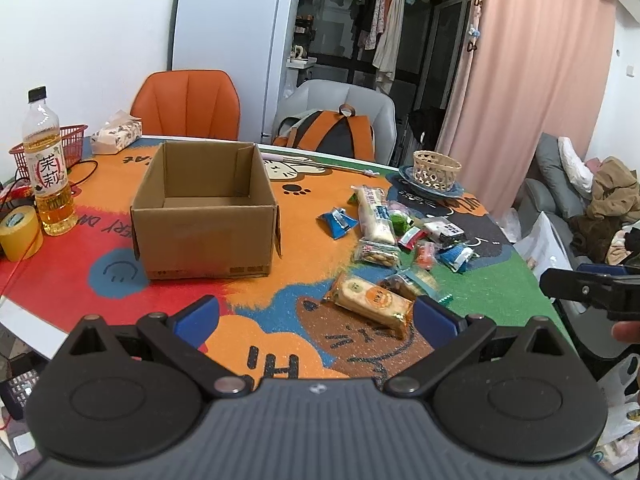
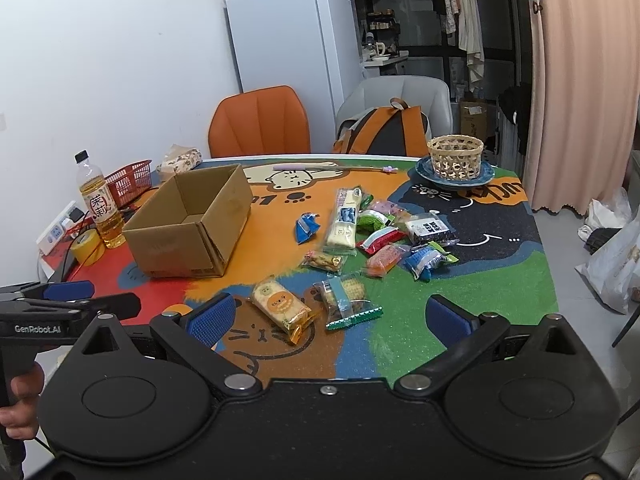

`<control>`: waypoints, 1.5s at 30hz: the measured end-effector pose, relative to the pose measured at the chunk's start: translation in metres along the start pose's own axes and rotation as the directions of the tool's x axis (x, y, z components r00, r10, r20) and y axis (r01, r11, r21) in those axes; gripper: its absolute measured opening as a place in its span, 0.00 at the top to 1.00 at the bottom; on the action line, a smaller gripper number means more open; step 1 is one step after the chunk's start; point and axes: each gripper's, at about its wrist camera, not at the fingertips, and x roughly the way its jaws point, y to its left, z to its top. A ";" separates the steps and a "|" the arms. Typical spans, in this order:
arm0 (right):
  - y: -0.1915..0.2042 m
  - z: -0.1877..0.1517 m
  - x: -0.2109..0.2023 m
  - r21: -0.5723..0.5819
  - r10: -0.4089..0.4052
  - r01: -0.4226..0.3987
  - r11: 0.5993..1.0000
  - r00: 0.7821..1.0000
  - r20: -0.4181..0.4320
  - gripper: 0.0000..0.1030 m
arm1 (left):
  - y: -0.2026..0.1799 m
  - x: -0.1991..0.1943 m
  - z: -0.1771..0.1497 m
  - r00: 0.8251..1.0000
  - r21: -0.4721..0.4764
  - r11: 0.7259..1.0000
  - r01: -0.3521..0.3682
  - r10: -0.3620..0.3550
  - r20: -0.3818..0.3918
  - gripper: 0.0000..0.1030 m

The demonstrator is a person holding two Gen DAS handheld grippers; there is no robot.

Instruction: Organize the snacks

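An open, empty cardboard box (image 1: 204,216) (image 2: 192,226) stands on the colourful table mat. Several wrapped snacks lie loose to its right: an orange-labelled cracker pack (image 1: 372,304) (image 2: 282,306) nearest me, a long white pack (image 1: 376,214) (image 2: 345,218), a blue packet (image 1: 337,222) (image 2: 306,227) and a cluster of small packets (image 2: 404,240). My left gripper (image 1: 316,318) hovers open over the near table edge, the cracker pack just ahead of its right finger. My right gripper (image 2: 332,316) is open too, with the cracker pack between and beyond its fingers. Neither holds anything.
A tea bottle (image 1: 48,168), yellow tape roll (image 1: 18,232), red basket (image 1: 66,146) and tissue pack (image 1: 116,136) stand left of the box. A woven basket on a blue plate (image 2: 456,162) sits at the far right. Orange and grey chairs (image 2: 260,124) stand behind the table.
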 end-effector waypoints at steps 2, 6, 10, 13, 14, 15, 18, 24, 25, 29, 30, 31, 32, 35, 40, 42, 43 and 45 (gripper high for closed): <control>-0.001 0.000 0.002 0.000 0.002 -0.002 1.000 1.000 0.007 0.00 | 0.001 0.005 0.001 1.000 -0.008 1.000 0.006 -0.006 -0.004 0.01; -0.006 -0.002 0.008 0.004 0.006 -0.006 1.000 1.000 0.013 0.00 | -0.001 0.014 0.003 1.000 -0.012 1.000 0.015 -0.015 -0.003 0.01; -0.013 -0.005 0.017 0.014 0.010 -0.010 1.000 1.000 0.003 0.00 | -0.002 0.022 0.001 1.000 -0.015 1.000 0.022 -0.022 0.004 0.01; -0.018 -0.008 0.024 0.021 0.016 -0.016 1.000 1.000 -0.008 0.00 | -0.001 0.030 0.000 1.000 -0.029 0.999 0.029 -0.029 -0.002 0.02; -0.020 -0.009 0.026 0.023 0.015 -0.015 1.000 1.000 -0.010 0.01 | -0.001 0.032 0.000 1.000 -0.032 0.999 0.028 -0.028 -0.004 0.02; -0.022 -0.009 0.029 0.027 0.014 -0.014 1.000 1.000 -0.013 0.01 | -0.001 0.035 0.000 1.000 -0.034 0.999 0.026 -0.026 -0.007 0.02; -0.027 -0.013 0.036 0.033 0.017 -0.016 0.999 1.000 -0.018 0.03 | -0.003 0.041 -0.001 1.000 -0.038 0.999 0.031 -0.031 -0.006 0.02; -0.039 -0.019 0.049 0.052 0.018 -0.016 0.999 0.999 -0.027 0.11 | -0.011 0.055 -0.001 0.999 -0.040 0.998 0.048 -0.047 0.005 0.03; -0.042 -0.020 0.052 0.056 0.016 -0.014 0.998 0.999 -0.032 0.12 | -0.013 0.059 -0.002 0.999 -0.036 0.998 0.053 -0.053 -0.001 0.05; -0.051 -0.025 0.064 0.081 0.020 -0.015 0.997 0.998 -0.058 0.18 | -0.022 0.071 -0.005 0.998 -0.024 0.998 0.054 -0.054 -0.016 0.09; -0.052 -0.026 0.066 0.085 0.024 -0.019 0.996 0.998 -0.062 0.19 | -0.023 0.074 -0.005 0.999 -0.028 0.998 0.051 -0.051 -0.019 0.09; -0.052 -0.027 0.068 0.086 0.027 -0.022 0.996 0.998 -0.064 0.19 | -0.024 0.076 -0.006 0.999 -0.032 0.998 0.047 -0.048 -0.021 0.10; -0.053 -0.027 0.070 0.087 0.030 -0.024 0.996 0.997 -0.067 0.19 | -0.024 0.079 -0.006 0.999 -0.035 0.998 0.044 -0.044 -0.023 0.11; -0.054 -0.028 0.077 0.083 0.041 -0.035 0.996 0.996 -0.076 0.19 | -0.026 0.087 -0.007 0.999 -0.035 0.999 0.034 -0.035 -0.038 0.12; -0.053 -0.026 0.094 0.089 0.067 -0.060 0.994 0.994 -0.085 0.19 | -0.028 0.100 -0.008 0.998 -0.054 0.998 0.018 -0.021 -0.059 0.14; -0.051 -0.025 0.101 0.082 0.079 -0.071 0.994 0.993 -0.090 0.19 | -0.028 0.105 -0.007 0.998 -0.068 0.998 0.010 -0.014 -0.066 0.16; -0.050 -0.025 0.104 0.078 0.084 -0.076 0.994 0.992 -0.093 0.19 | -0.028 0.108 -0.007 0.998 -0.073 0.997 0.002 -0.007 -0.067 0.16; -0.047 -0.023 0.111 0.067 0.094 -0.088 0.994 0.991 -0.099 0.19 | -0.029 0.112 -0.006 0.998 -0.077 0.997 -0.012 0.007 -0.070 0.16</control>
